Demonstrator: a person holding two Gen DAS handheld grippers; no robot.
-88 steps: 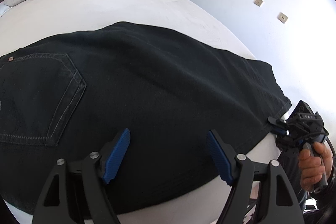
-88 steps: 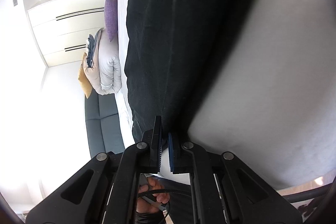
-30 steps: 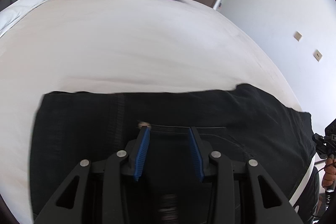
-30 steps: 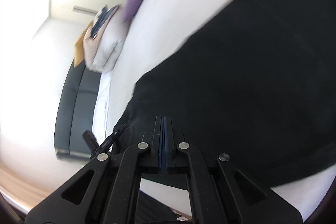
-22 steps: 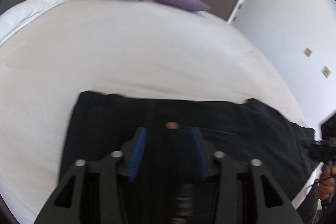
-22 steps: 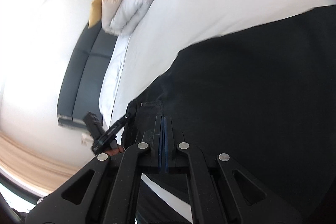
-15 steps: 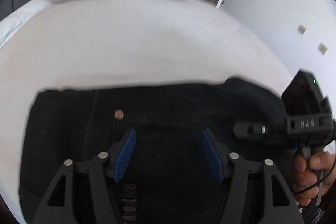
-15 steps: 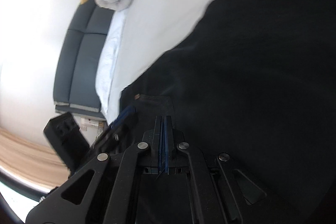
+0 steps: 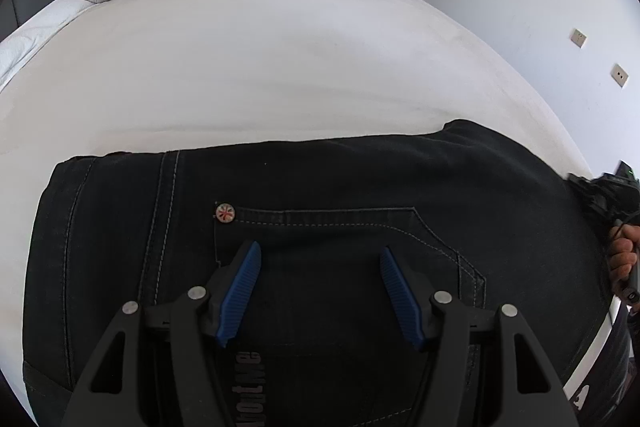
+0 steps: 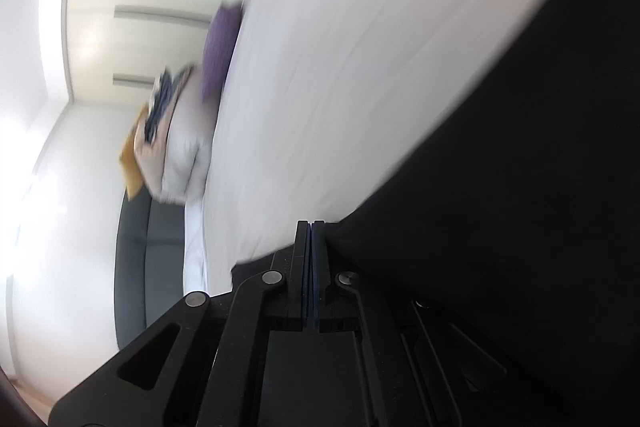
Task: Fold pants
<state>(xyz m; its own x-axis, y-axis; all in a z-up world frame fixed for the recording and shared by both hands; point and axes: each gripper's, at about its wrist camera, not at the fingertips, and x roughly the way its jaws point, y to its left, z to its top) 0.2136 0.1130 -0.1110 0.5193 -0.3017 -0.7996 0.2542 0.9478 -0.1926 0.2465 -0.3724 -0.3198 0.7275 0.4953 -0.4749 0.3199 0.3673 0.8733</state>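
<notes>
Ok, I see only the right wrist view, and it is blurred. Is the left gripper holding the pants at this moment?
Observer: No. The left gripper is open over the pants. Its jaws have just been opening, and no cloth is between the pads.
Operator: Which part of the pants is under it?
Observer: A back pocket, with a small round rivet at its corner.
Operator: Do the pants look folded already?
Observer: They lie as a short, wide black block on the white bed, so at least one fold seems done.
</notes>
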